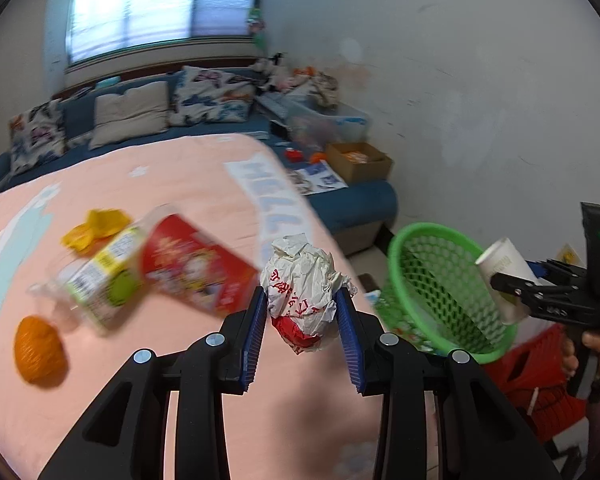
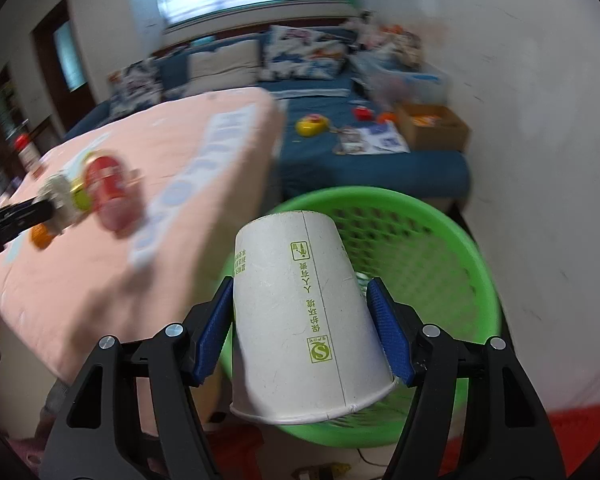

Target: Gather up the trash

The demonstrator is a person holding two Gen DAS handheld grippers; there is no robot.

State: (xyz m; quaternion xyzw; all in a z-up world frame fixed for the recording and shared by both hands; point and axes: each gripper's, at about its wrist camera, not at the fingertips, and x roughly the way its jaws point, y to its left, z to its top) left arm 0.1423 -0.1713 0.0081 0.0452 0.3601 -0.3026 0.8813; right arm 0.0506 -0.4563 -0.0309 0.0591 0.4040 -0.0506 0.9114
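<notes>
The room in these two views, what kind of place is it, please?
Most likely a living room in a home. A blue sofa with patterned cushions stands under a window, and a table with a pink cloth fills the middle. A green basket stands beside the table.

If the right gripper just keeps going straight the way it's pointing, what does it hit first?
Most likely the green basket. The right gripper, shut on the paper cup, points over the basket's near rim into its mesh bowl, so the cup would probably meet the inside wall first. Depth is hard to judge through the fisheye.
</notes>
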